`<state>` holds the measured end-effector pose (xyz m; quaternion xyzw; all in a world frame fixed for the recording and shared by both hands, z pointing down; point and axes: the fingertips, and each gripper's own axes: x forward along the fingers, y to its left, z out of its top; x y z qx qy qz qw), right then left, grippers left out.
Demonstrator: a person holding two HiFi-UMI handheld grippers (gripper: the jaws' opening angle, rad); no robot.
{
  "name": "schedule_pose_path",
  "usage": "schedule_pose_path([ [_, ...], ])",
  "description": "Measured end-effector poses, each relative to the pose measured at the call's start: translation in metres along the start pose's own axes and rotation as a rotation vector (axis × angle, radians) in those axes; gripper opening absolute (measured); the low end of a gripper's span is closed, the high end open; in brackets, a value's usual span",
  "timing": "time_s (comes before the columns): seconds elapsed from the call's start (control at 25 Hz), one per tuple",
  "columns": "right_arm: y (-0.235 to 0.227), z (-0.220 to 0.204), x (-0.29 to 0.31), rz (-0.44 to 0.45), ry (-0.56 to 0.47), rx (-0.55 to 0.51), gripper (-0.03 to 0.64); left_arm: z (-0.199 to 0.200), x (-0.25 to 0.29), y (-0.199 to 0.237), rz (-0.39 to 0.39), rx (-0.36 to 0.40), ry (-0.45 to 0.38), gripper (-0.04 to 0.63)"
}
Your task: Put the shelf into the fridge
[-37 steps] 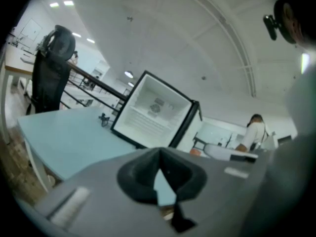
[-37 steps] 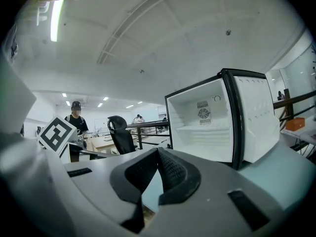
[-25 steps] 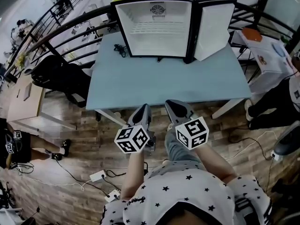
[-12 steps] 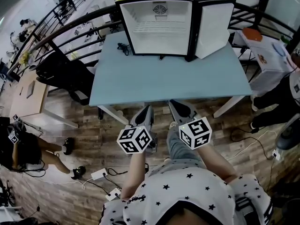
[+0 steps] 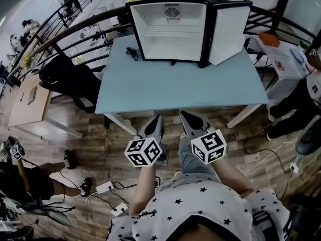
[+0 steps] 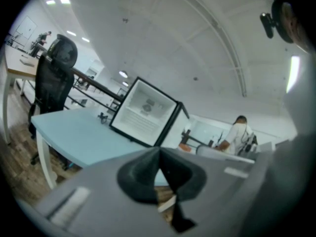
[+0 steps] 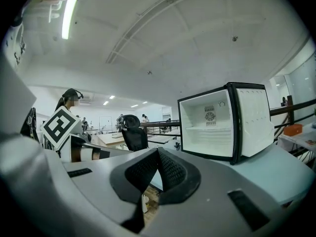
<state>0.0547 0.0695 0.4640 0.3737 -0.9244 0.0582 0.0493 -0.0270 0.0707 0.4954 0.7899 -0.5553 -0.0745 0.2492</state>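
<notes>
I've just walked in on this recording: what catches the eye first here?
The open fridge, white inside, stands at the far edge of the blue table, its door swung right. Nearer, the left hand-held gripper and right hand-held gripper point toward it side by side, both shut and empty.
</notes>
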Motion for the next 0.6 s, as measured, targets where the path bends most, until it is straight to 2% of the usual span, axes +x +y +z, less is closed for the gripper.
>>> schedule_pose_path([
  [0.6, -0.0028, 0.0005, -0.0035, 0.020, -0.016, 0.010, 0.020, -0.0012, -0.0070, 0.0047, 0.037, -0.021, -0.028, 0.005],
])
